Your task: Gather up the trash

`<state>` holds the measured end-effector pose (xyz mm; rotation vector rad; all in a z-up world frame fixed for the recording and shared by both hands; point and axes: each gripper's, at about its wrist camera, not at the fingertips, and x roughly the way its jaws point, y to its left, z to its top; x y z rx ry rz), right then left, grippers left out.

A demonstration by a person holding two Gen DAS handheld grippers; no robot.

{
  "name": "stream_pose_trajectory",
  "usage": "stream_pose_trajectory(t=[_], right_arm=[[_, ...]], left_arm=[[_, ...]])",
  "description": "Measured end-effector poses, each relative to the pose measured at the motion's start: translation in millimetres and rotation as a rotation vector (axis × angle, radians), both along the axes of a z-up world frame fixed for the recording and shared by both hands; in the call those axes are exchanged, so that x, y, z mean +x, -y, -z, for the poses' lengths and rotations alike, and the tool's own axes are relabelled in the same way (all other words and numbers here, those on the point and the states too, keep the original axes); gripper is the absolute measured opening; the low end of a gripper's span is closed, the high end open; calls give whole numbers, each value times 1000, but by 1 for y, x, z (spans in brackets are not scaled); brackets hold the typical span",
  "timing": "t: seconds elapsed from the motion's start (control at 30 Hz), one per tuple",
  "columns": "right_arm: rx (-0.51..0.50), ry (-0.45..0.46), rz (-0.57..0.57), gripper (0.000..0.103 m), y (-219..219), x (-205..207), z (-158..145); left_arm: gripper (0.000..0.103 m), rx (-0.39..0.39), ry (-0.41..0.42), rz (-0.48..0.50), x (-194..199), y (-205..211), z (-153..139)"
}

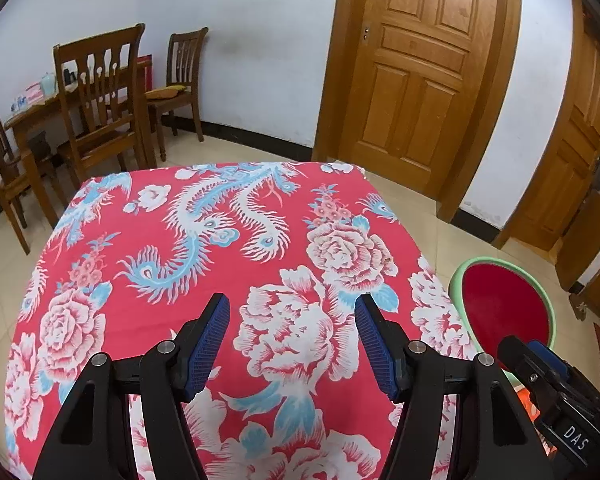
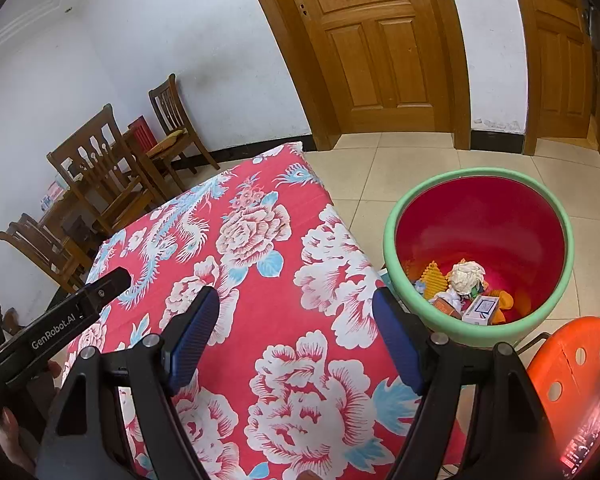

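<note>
- Presently the left gripper [image 1: 292,340] and right gripper [image 2: 296,340] both hang released, nothing between their fingers, over the bare floral tablecloth [image 2: 260,280].
- Beyond the right fingers, the green-rimmed bin [image 2: 476,332] holds the trash [image 2: 466,276]: crumpled paper, small cartons; probably light, crushable, best pinched at a fold.

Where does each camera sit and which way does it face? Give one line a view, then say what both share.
Left wrist: sits on the left gripper, looks down over the flowered tablecloth; the right gripper shows at its right edge.
Right wrist: sits on the right gripper, faces the tablecloth and bin of trash; a hand shows.
Shared: tablecloth, bin, door, chairs.
</note>
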<state>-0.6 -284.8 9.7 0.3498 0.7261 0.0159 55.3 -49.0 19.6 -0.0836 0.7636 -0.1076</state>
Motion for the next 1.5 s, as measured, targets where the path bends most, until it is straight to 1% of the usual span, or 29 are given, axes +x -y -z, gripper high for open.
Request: stream_pose_trajectory(t=[1.5], right_arm=[[1,0,0,78,0,0,0]], left_arm=[[66,3,2,5,-2,4,-1]])
